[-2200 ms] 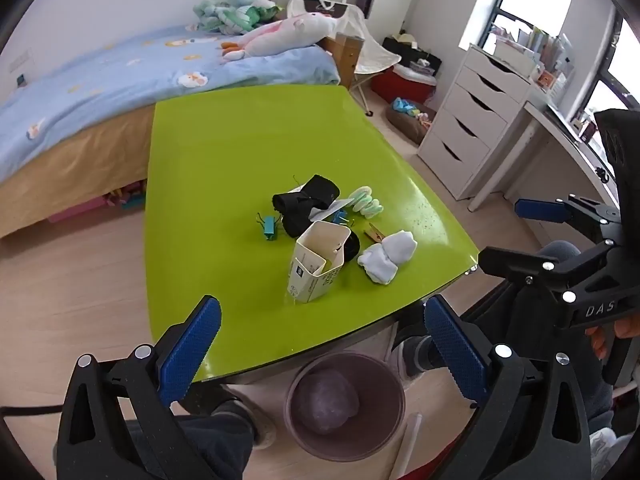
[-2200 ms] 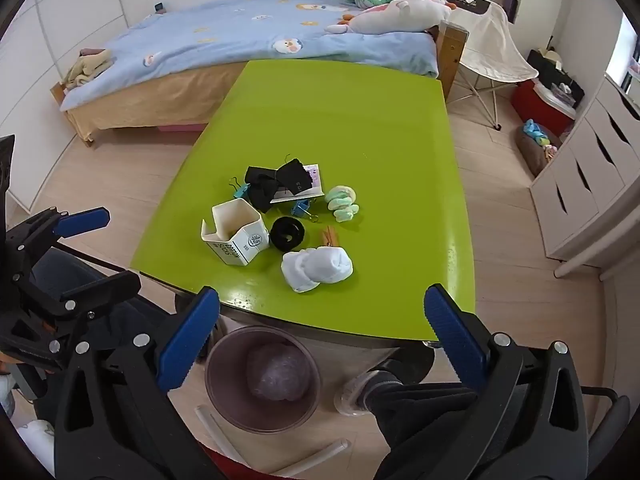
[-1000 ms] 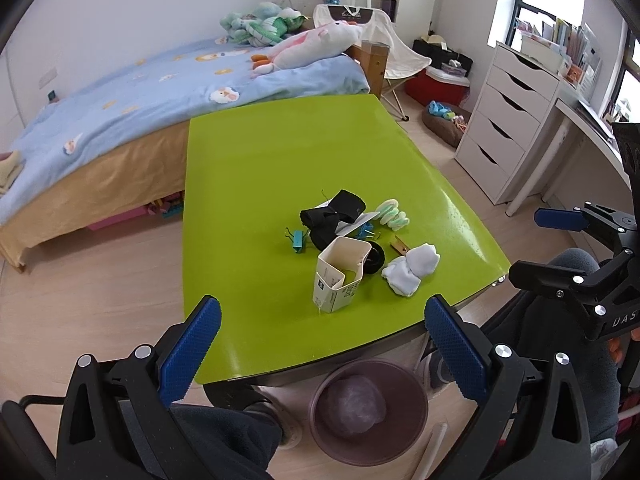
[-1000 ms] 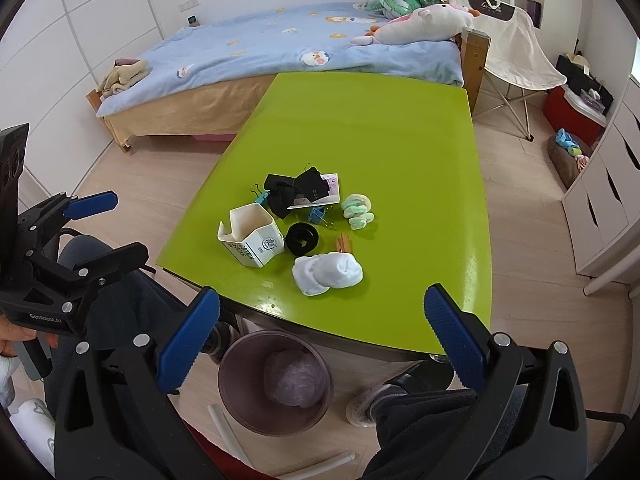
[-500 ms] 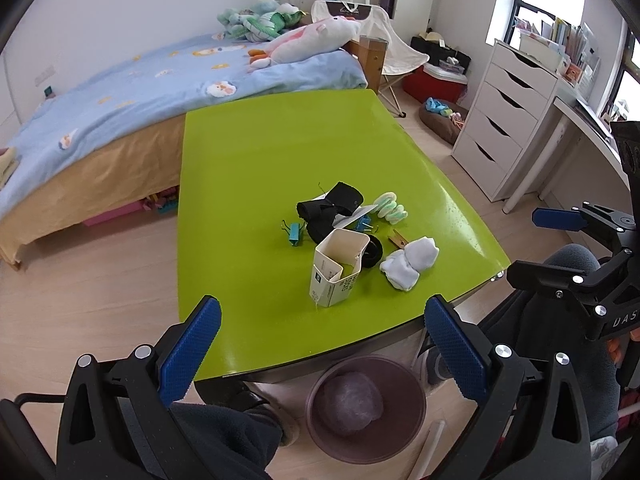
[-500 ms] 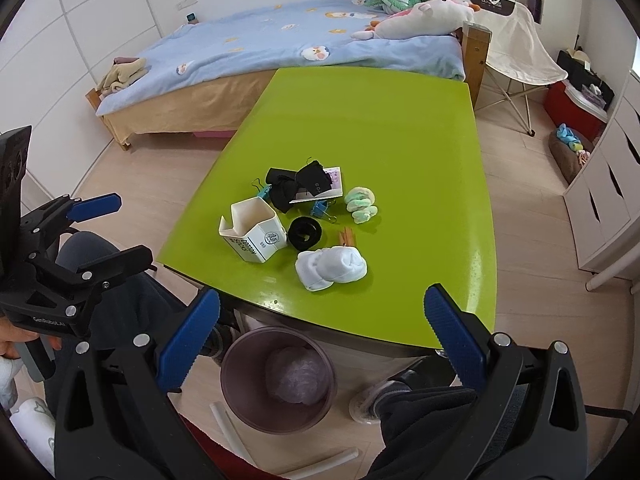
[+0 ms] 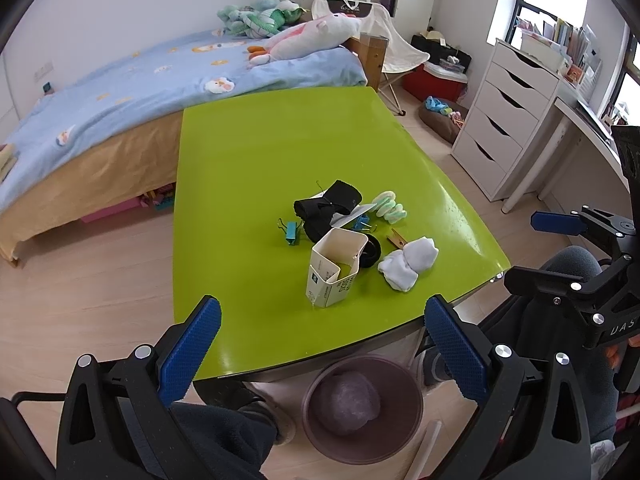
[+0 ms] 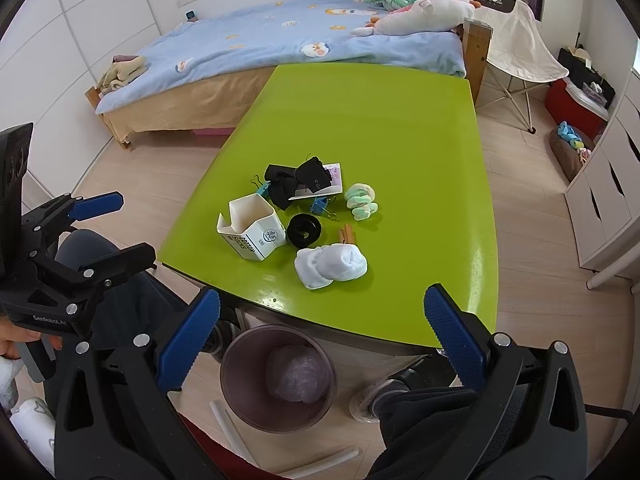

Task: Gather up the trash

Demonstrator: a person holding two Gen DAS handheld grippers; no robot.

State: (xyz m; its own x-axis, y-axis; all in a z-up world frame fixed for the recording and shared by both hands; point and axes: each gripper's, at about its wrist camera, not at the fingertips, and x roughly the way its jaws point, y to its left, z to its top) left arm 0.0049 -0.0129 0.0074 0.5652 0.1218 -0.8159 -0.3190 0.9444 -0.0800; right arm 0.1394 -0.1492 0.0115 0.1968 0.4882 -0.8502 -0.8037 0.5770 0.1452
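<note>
An opened white carton point(image 7: 335, 268) point(image 8: 253, 232) stands near the front of the green table point(image 7: 256, 160) point(image 8: 384, 120). Around it lie a black cloth point(image 7: 326, 206) point(image 8: 294, 180), a black ring point(image 8: 305, 230), a white sock bundle point(image 7: 408, 262) point(image 8: 331, 264), blue binder clips point(image 7: 292, 231) point(image 8: 320, 205), a wooden clothespin point(image 8: 347, 235) and a pastel scrunchie point(image 7: 389, 207) point(image 8: 361, 201). On the floor under the table's near edge is a brown trash bin point(image 7: 362, 404) point(image 8: 280, 376) with a crumpled bag inside. My left gripper point(image 7: 322, 316) point(image 8: 116, 232) and right gripper point(image 8: 322, 304) point(image 7: 540, 252) hover open and empty before the table's edge.
A bed with a blue blanket point(image 7: 120, 96) and plush toys point(image 8: 416, 16) stands beyond the table. White drawers point(image 7: 504, 132) and a desk are at the right. A folding chair point(image 8: 516, 48) is by the bed. A person's legs point(image 8: 120, 300) sit under the near edge.
Both views have shifted a little since 2.2 s ago as the grippers drifted. Nothing on the table has moved, and both grippers stay open.
</note>
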